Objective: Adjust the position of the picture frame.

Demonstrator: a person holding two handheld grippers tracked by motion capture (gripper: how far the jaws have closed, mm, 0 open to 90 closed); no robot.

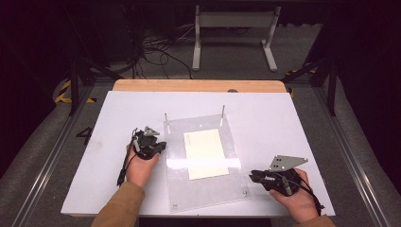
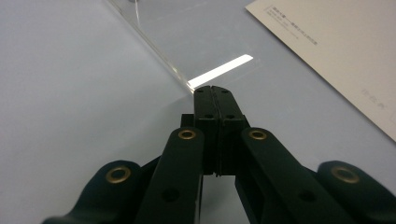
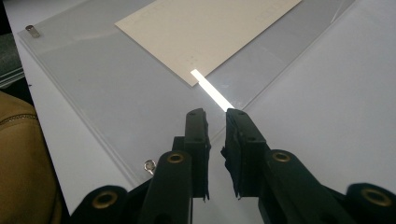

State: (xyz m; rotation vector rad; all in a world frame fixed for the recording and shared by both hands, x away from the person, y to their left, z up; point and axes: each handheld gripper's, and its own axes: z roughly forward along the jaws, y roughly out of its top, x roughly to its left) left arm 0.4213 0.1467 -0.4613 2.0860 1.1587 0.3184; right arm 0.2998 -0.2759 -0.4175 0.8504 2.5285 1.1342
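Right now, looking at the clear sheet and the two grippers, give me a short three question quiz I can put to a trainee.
1. True or false: the left gripper has its jaws closed together, with nothing visible between them.
2. The cream paper lies where? A) beside the clear acrylic sheet on the white table; B) within the sheet's outline; C) between a gripper's jaws.
3. Fill in: the right gripper has its jaws slightly ____, at the sheet's right edge.

Key: 1 true. 2 B. 3 apart; whether they touch the edge cannot be told.
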